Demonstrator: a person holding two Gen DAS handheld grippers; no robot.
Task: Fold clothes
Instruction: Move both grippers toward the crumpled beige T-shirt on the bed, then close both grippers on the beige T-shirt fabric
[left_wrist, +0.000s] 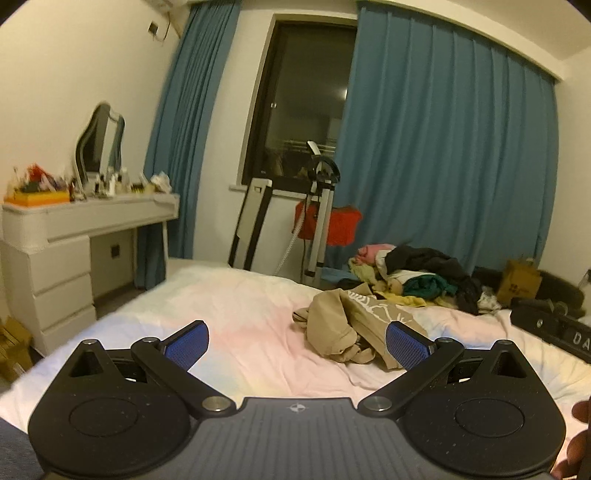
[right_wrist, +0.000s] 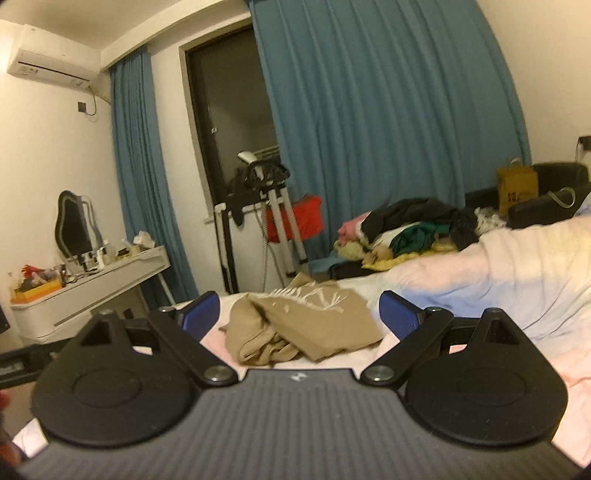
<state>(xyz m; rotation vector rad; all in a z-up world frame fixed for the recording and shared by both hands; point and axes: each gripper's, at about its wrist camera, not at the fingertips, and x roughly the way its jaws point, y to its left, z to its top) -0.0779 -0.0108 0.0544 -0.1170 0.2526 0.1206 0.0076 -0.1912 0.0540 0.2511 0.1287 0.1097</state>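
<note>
Nearest the lens, the left tongs (left_wrist: 297, 345) hang above the bed (left_wrist: 236, 306) with their blue pads spread wide and nothing between them; the right tongs (right_wrist: 298, 314) sit lower, close over the sheet, likewise spread and empty. Just ahead of both lies the tan garment (left_wrist: 351, 332) — crumpled, white print showing on its upper side — resting on the pale pink sheet, close to the right tongs' tips but not touching them. In the right wrist view the same tan garment (right_wrist: 303, 325) sits framed between the two pads. Farther back on the bed is a pile of clothes (left_wrist: 417, 277) — black, green, yellow and pink mixed. Beyond stand a white dressing surface (left_wrist: 88, 218) with a mirror at left and blue curtains (left_wrist: 443, 147) flanking a dark window (left_wrist: 306, 99).
</note>
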